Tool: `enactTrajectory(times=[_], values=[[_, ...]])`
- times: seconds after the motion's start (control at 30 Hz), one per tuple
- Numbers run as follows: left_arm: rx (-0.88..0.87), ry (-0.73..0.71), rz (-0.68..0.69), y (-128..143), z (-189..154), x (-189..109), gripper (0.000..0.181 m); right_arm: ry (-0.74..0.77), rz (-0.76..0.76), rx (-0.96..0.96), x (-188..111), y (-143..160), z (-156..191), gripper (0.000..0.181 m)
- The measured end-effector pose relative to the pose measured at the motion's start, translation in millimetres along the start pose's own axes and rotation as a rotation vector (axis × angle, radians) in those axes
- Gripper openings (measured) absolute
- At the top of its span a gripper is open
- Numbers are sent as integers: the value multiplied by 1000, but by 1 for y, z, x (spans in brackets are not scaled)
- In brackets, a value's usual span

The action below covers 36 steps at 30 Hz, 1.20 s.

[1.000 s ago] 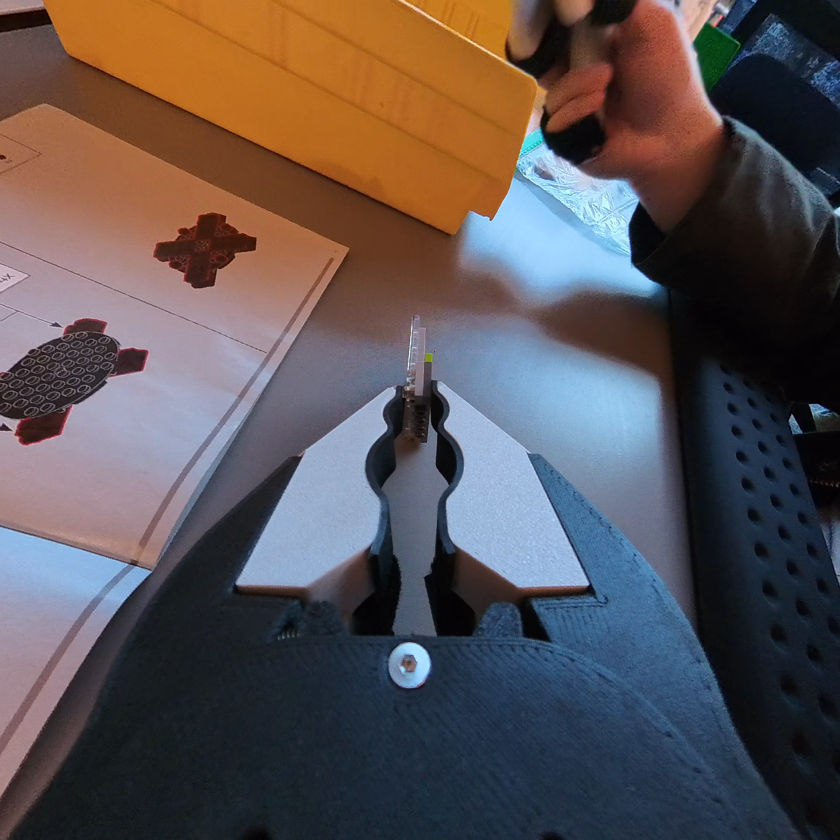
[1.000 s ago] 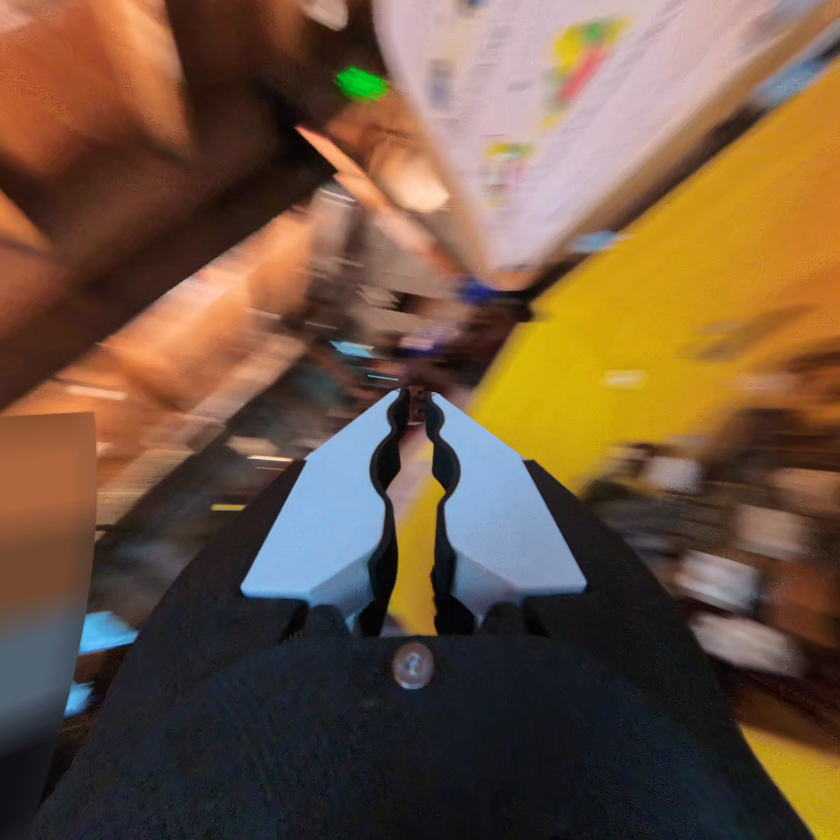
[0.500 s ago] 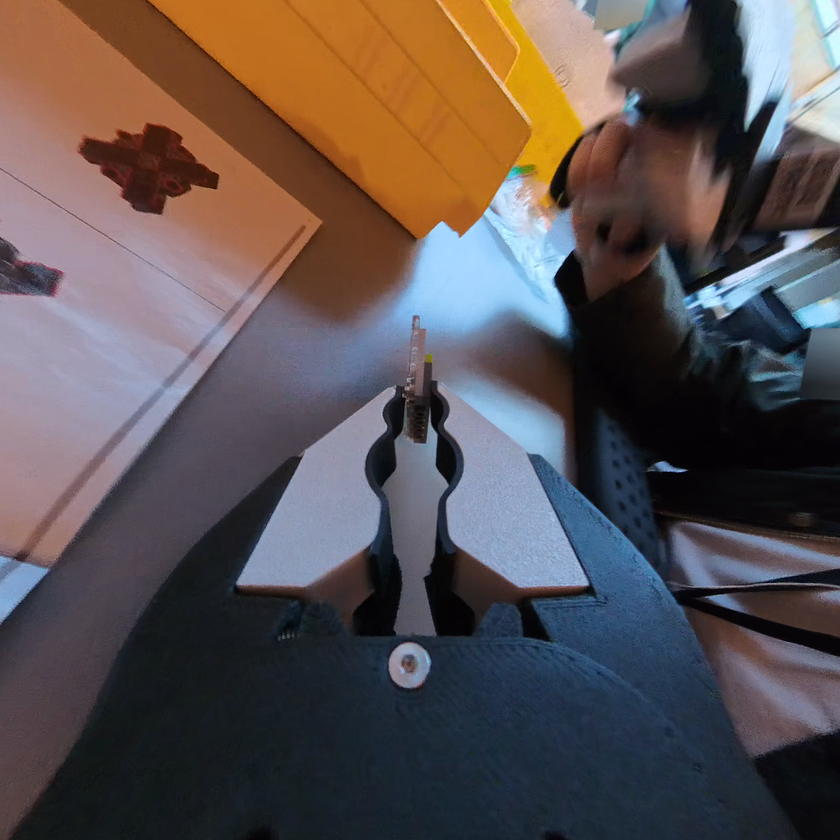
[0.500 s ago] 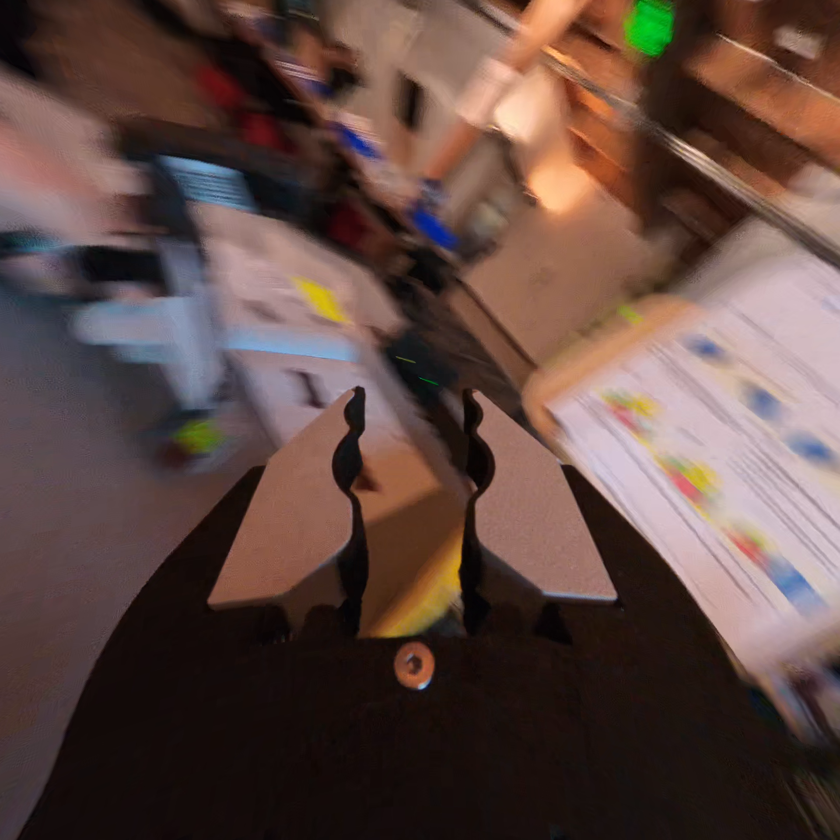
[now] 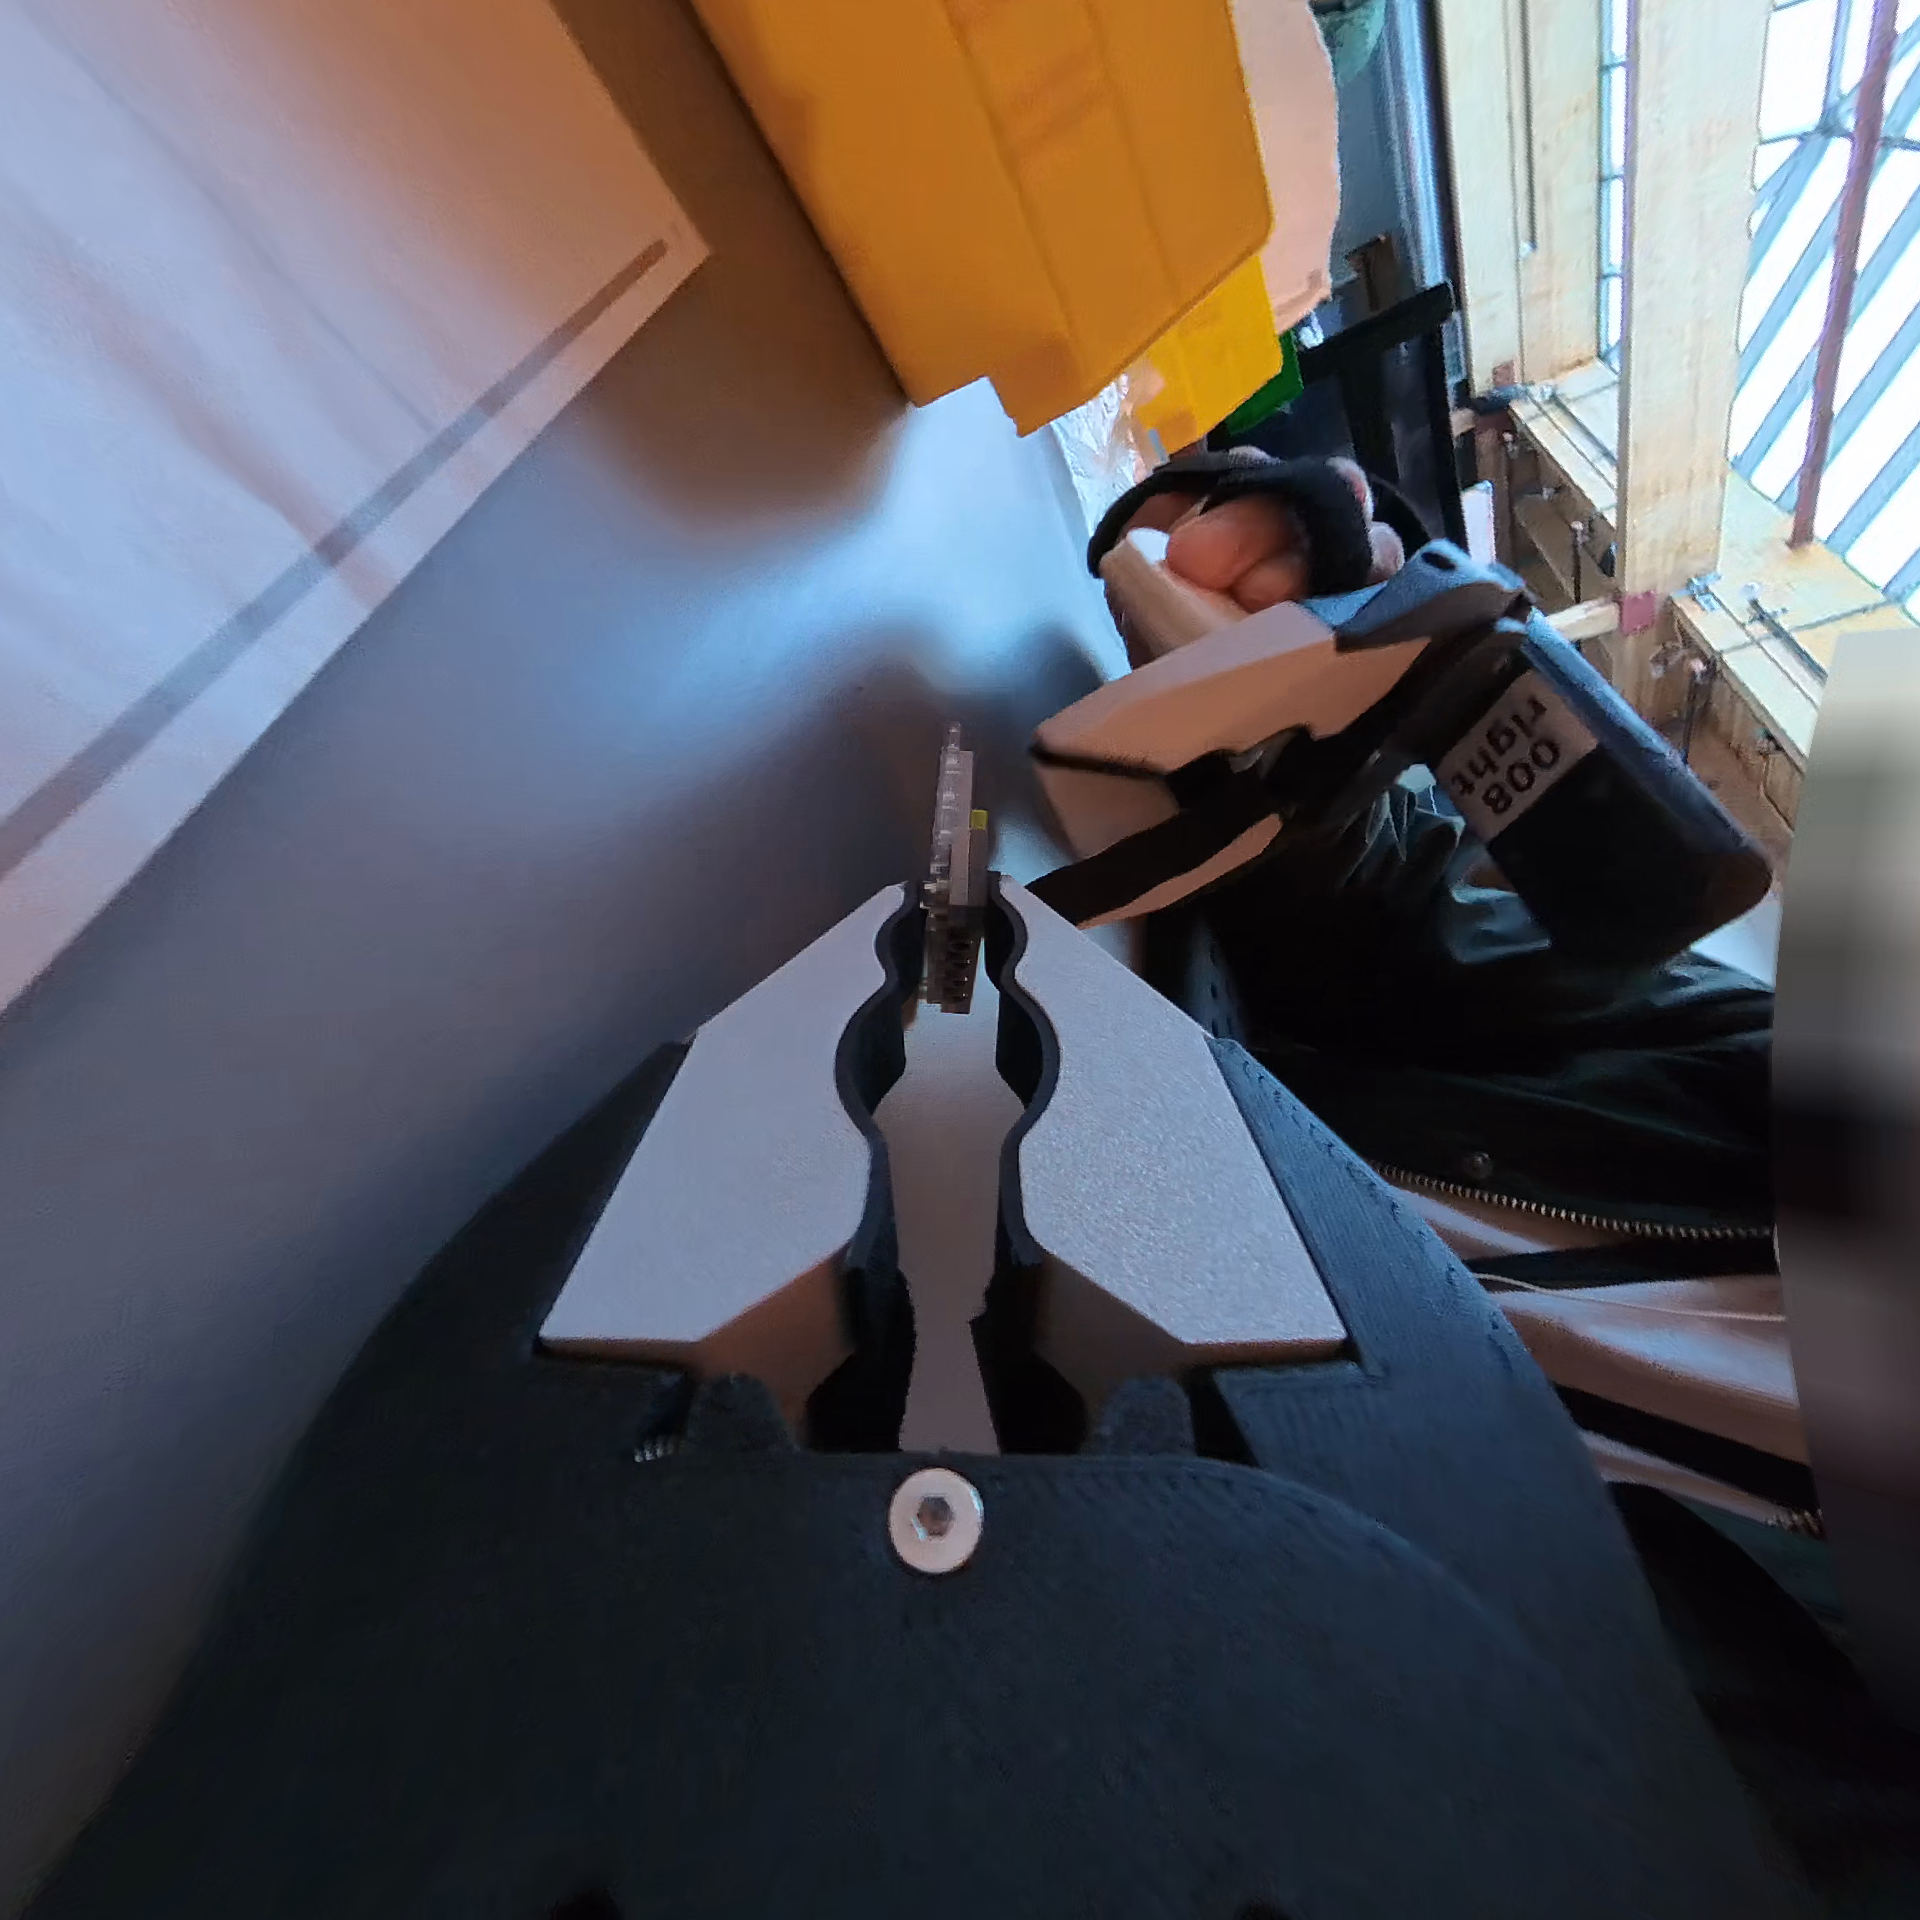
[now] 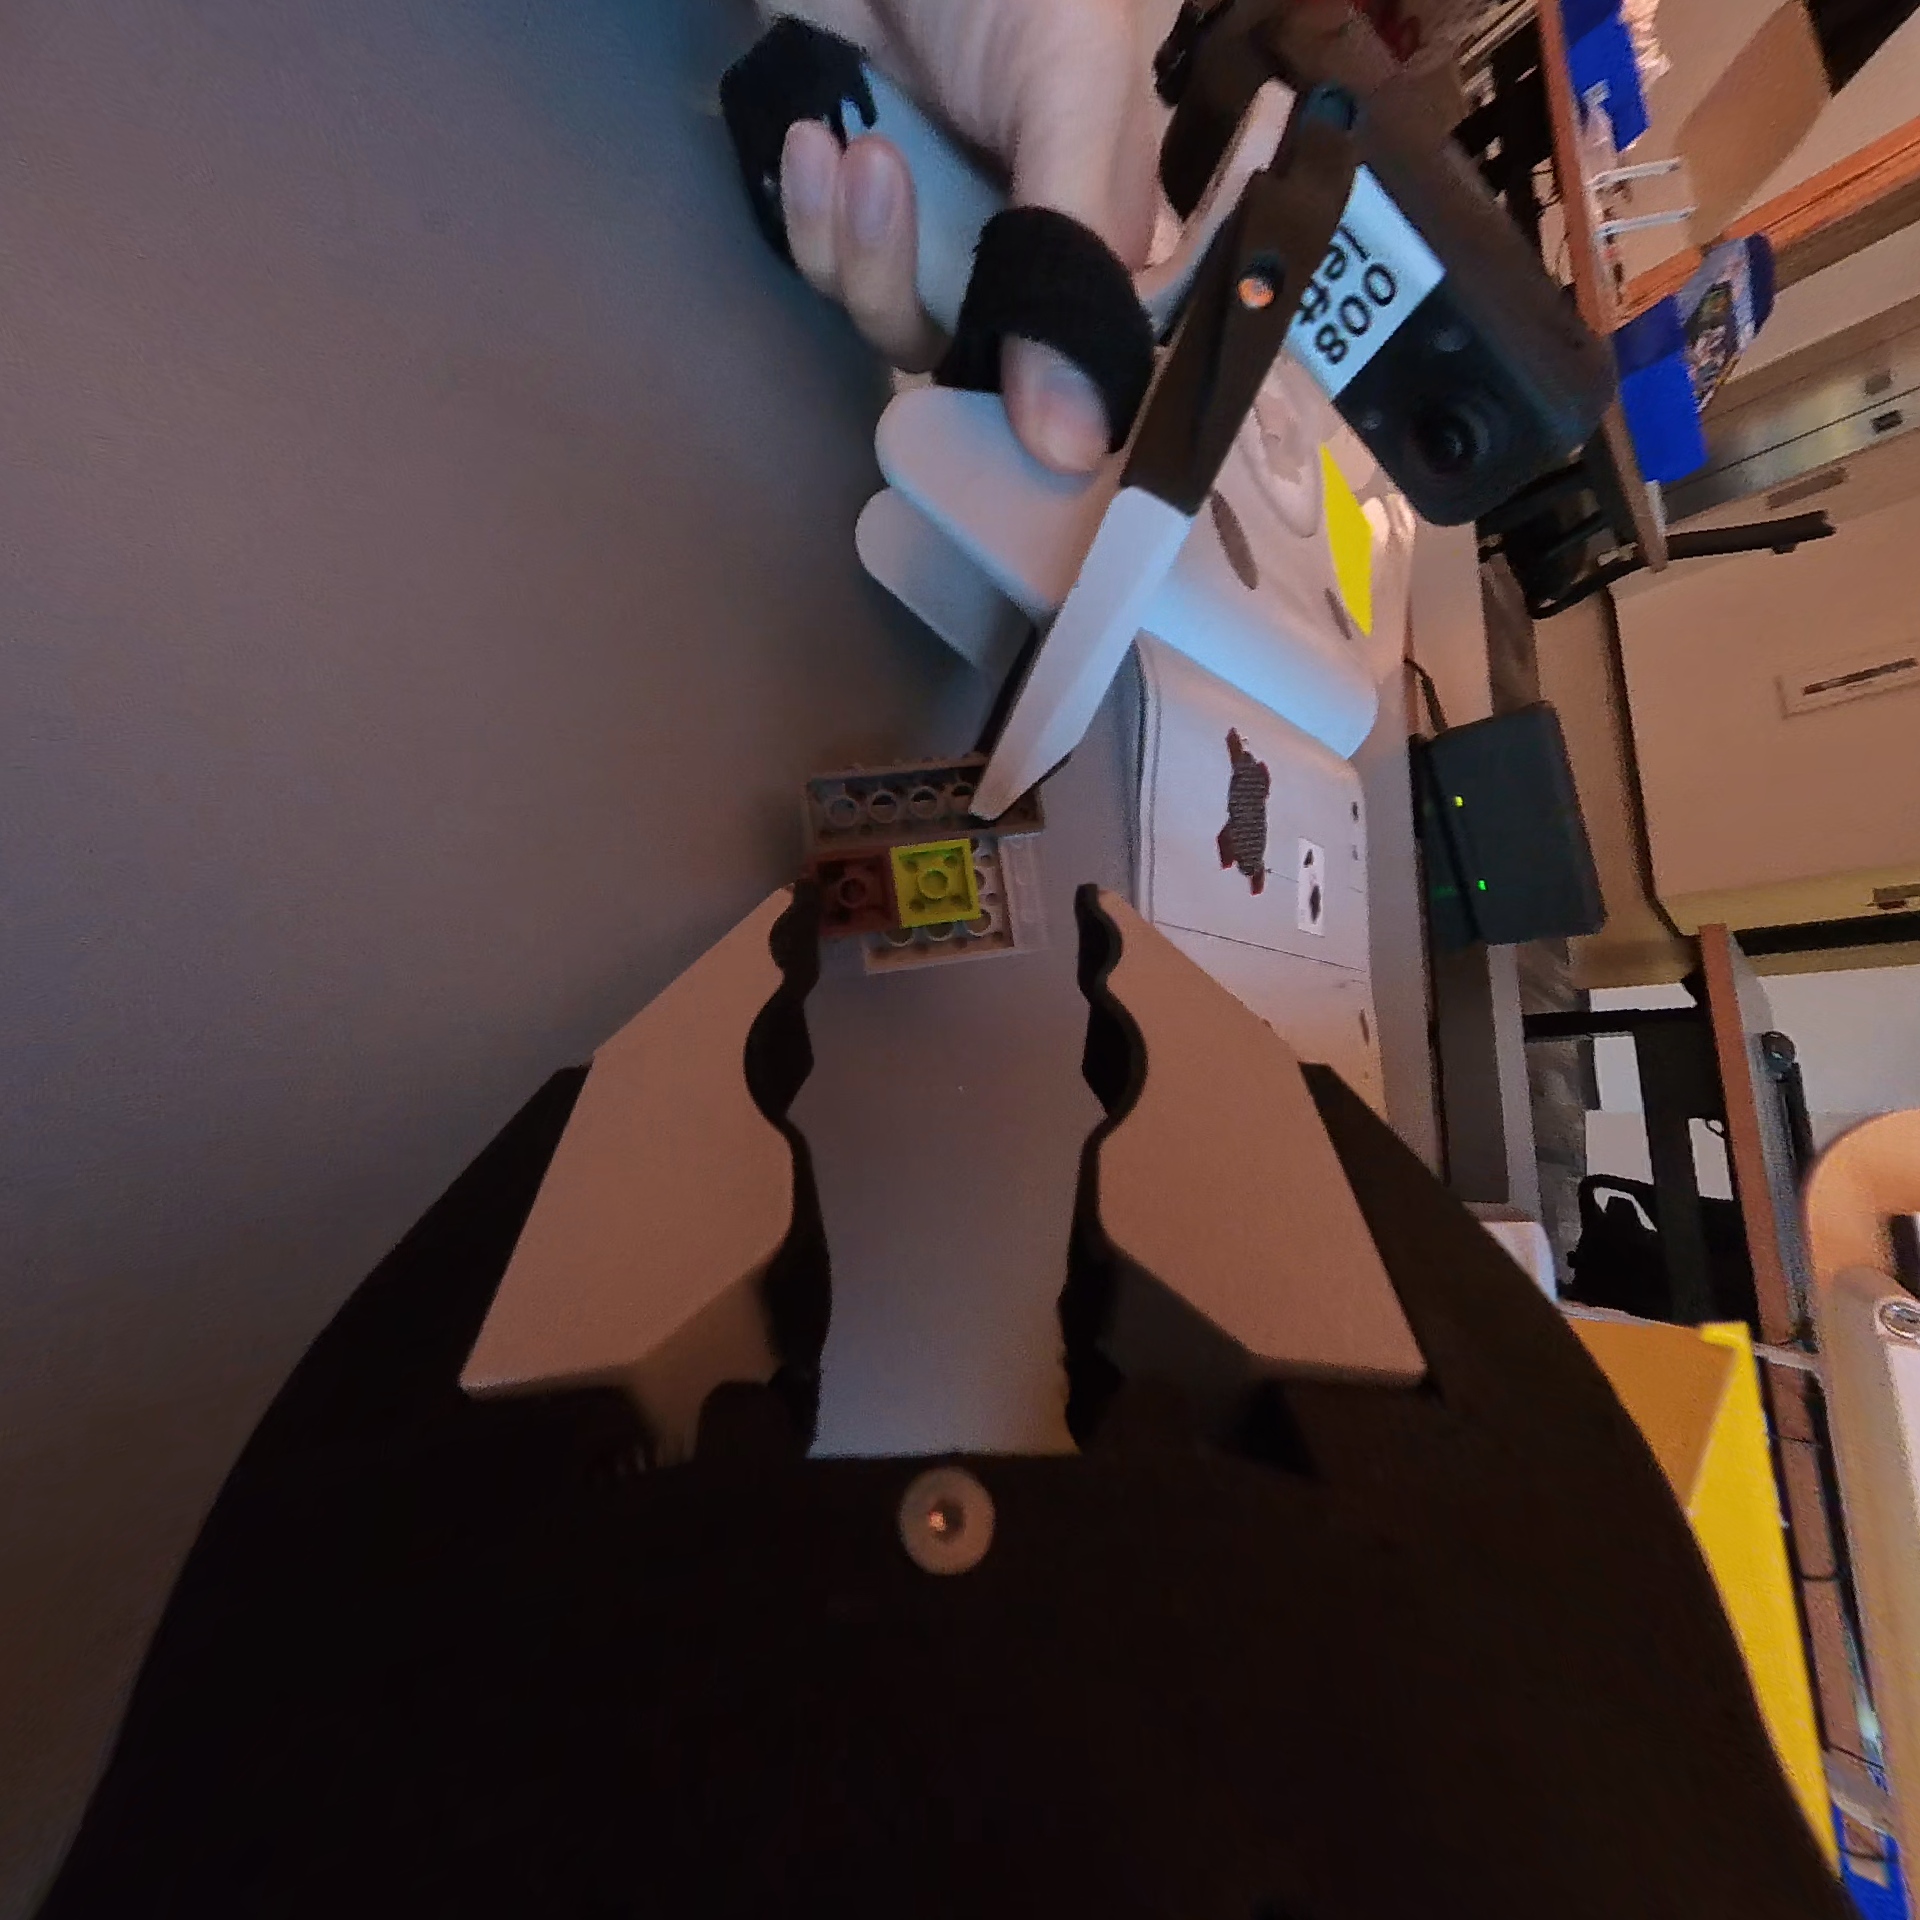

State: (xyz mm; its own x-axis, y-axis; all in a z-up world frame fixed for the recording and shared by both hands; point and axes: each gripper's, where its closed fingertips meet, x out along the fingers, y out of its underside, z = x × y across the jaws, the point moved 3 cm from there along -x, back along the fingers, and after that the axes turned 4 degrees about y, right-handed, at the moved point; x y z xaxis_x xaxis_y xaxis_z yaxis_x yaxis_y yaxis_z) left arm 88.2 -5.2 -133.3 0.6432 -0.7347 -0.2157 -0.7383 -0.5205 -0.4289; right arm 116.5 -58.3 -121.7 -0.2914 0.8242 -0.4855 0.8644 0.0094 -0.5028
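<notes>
My left gripper (image 5: pixel 954 906) is shut on a small brick assembly (image 5: pixel 954 821) of stacked grey and clear plates, seen edge-on and sticking up past the fingertips. In the right wrist view the same assembly (image 6: pixel 920 862) shows its underside, with a yellow-green brick (image 6: pixel 935 883) and a brown brick (image 6: pixel 852 891) on it. The left gripper's finger (image 6: pixel 1081 665) grips its far edge. My right gripper (image 6: pixel 940 906) is open and holds nothing, with the assembly just ahead of its fingertips. Its left fingertip (image 6: pixel 795 914) is beside the brown brick. The right gripper also shows in the left wrist view (image 5: pixel 1049 821), close to the assembly's right side.
A grey table (image 5: pixel 520 831) lies behind. A yellow bin (image 5: pixel 1018 187) and a printed instruction sheet (image 5: pixel 260 312) are on it. The sheet (image 6: pixel 1247 831) and a black box with green lights (image 6: pixel 1507 831) show in the right wrist view. A person's hand (image 6: pixel 935 208) holds the left gripper. Only a small space, under 4 cm, lies between the two pairs of fingers.
My right gripper opened from shut and swung round to face the assembly. My left gripper rolled over and kept its hold on the assembly.
</notes>
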Motion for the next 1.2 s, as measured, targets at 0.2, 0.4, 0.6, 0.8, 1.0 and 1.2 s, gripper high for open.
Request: enactTrajectory(times=[0.2, 0.4, 0.6, 0.8, 1.0, 1.2], values=[[-84, 45, -45, -4, 1, -5, 10, -26, 5, 8, 7, 1, 6, 42], [-121, 68, -67, -6, 2, -7, 10, -11, -3, 4, 7, -1, 5, 39], [-179, 133, -71, -5, 0, -9, 9, 14, -26, 94, 4, -2, -5, 57], [-192, 187, -20, 1, -7, -3, 10, -82, -68, 183, 4, -6, 3, 42], [-221, 313, -77, -6, -19, -1, 30, -80, -141, 474, -3, -7, -21, 40], [-231, 290, -97, -6, -16, 4, 11, -68, -86, 503, 3, 1, -20, 41]])
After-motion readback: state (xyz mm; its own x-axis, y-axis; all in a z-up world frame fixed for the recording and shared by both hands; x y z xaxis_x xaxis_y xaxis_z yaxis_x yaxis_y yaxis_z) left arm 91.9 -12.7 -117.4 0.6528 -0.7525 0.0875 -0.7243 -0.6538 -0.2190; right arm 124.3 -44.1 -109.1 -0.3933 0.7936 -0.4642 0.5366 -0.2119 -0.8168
